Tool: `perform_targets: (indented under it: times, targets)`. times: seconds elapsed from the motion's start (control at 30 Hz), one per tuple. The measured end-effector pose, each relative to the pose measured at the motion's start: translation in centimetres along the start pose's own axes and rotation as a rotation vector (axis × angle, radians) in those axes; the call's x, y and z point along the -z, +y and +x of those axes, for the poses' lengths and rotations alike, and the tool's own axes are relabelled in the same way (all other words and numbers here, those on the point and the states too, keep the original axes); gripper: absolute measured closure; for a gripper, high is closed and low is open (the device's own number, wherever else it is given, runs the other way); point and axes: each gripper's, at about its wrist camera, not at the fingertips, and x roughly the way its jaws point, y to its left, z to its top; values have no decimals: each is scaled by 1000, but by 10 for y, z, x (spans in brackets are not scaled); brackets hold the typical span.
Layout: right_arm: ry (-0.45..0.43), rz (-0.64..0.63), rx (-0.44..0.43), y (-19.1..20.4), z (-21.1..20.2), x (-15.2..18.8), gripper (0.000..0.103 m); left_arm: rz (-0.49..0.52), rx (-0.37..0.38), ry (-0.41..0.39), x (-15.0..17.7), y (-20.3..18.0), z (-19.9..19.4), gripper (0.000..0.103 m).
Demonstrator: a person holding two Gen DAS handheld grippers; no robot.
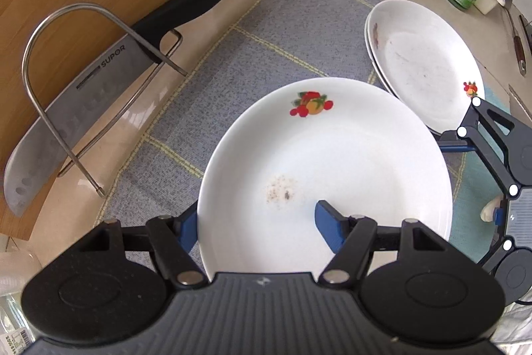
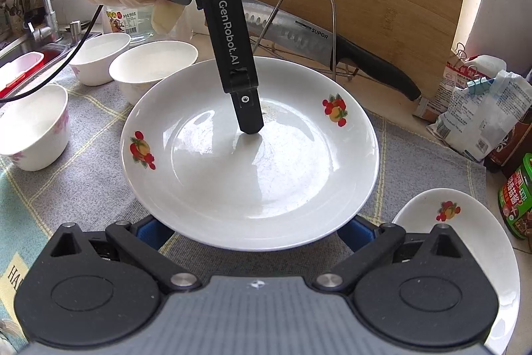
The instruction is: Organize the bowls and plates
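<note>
Left tongs [image 1: 257, 227] are clenched on the near rim of the white plate [image 1: 326, 168], one finger under it, one on its face. The plate sits above the checked cloth [image 1: 266, 32] on the bench, with stacked plates [image 1: 422, 62] far right. Right tongs [image 2: 254, 230] are spread wide, straddling its rim, not gripping. Three bowls [image 2: 153, 69] wait far left.

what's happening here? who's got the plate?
The left gripper is clamped on the rim of a white plate, one finger inside and one underneath. The right gripper is open beside it, holding nothing. Two stacked plates sit to the right, three bowls on the cloth.
</note>
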Motion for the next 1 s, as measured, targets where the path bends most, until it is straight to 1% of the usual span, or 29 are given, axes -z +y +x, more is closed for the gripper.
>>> perform_targets:
  times: [0.3, 0.7, 1.0]
  targets:
    - [-5, 23, -2, -8, -26, 13, 0, 30, -9, -7, -7, -29, -9, 34]
    - [-17, 76, 42, -32, -57, 36, 0, 94, 11, -22, -40, -63, -6, 35]
    - [-24, 121, 85, -55, -71, 44, 0, 148, 36, -40, -68, -84, -6, 35]
